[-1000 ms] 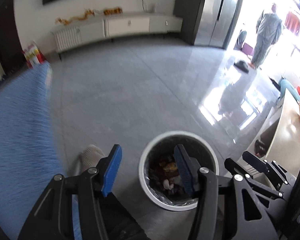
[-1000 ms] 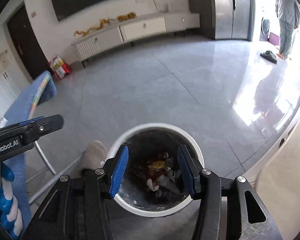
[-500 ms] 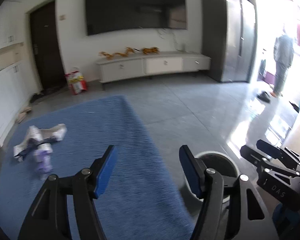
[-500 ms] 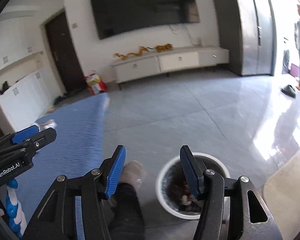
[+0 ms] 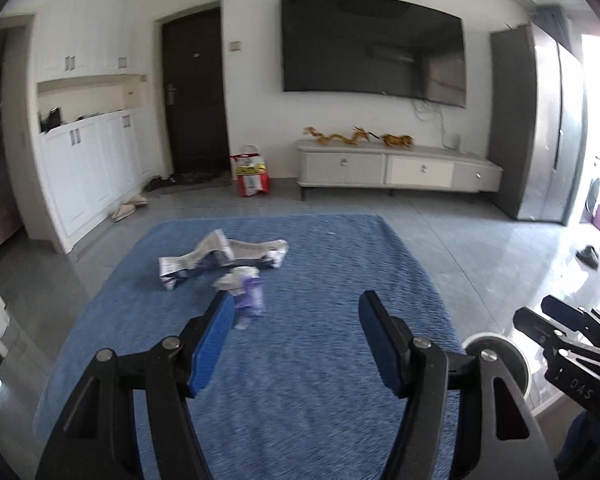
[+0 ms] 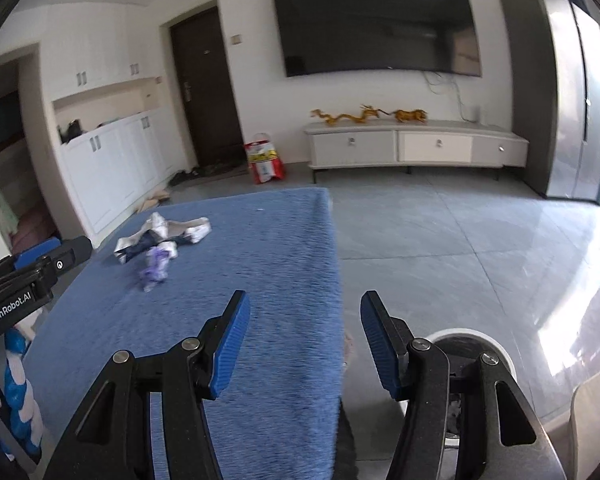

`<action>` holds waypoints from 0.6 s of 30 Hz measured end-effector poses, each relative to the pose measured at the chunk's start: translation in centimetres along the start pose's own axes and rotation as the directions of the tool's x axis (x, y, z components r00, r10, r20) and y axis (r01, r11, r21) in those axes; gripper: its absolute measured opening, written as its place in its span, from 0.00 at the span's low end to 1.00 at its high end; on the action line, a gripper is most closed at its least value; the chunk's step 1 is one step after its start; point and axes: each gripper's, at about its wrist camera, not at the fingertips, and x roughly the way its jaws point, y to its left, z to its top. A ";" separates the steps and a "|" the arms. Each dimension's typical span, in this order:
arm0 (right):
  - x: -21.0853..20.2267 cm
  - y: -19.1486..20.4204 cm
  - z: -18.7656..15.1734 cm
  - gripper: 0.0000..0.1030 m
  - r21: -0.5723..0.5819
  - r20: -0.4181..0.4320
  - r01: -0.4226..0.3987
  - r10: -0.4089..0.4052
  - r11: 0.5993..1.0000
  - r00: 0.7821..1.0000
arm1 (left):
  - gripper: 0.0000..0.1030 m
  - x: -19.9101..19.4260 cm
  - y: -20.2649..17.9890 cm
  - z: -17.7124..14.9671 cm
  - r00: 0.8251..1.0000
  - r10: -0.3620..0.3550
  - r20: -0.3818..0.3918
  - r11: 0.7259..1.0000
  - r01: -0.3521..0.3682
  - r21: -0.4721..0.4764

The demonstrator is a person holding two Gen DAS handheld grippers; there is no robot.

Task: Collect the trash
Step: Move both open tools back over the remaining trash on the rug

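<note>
Crumpled wrappers (image 5: 220, 258) seen on blue counter (image 5: 320, 360); left tongs (image 5: 296, 344), right tongs (image 6: 304, 346) held released, empty, above counter; bin (image 6: 484, 340) beside counter.

Right gripper (image 6: 304, 340) hangs over the right edge of the blue-covered table (image 6: 268, 248), jaws apart, nothing between them. Crumpled white wrapper (image 6: 160, 234) and purple scrap (image 6: 155, 266) lie touching at the table's far left. White trash bin (image 6: 496, 350) on the floor behind the right finger. Left gripper (image 6: 40, 268) at left edge.
</note>
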 end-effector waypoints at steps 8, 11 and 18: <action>-2.5 4.9 0.7 0.56 -0.097 0.031 -0.026 0.029 0.995 0.999 | 0.61 -2.5 5.4 -1.1 0.999 0.040 0.036 0.995 -0.036 -0.095; -3.5 6.0 0.4 0.56 -0.125 0.042 -0.032 0.037 0.992 0.998 | 0.61 -3.0 6.8 -1.6 0.998 0.041 0.043 0.992 -0.036 -0.123; -3.7 6.8 0.1 0.56 -0.147 0.035 -0.054 0.059 0.988 0.998 | 0.61 -3.2 8.8 -2.4 0.997 0.073 0.021 0.985 -0.068 -0.161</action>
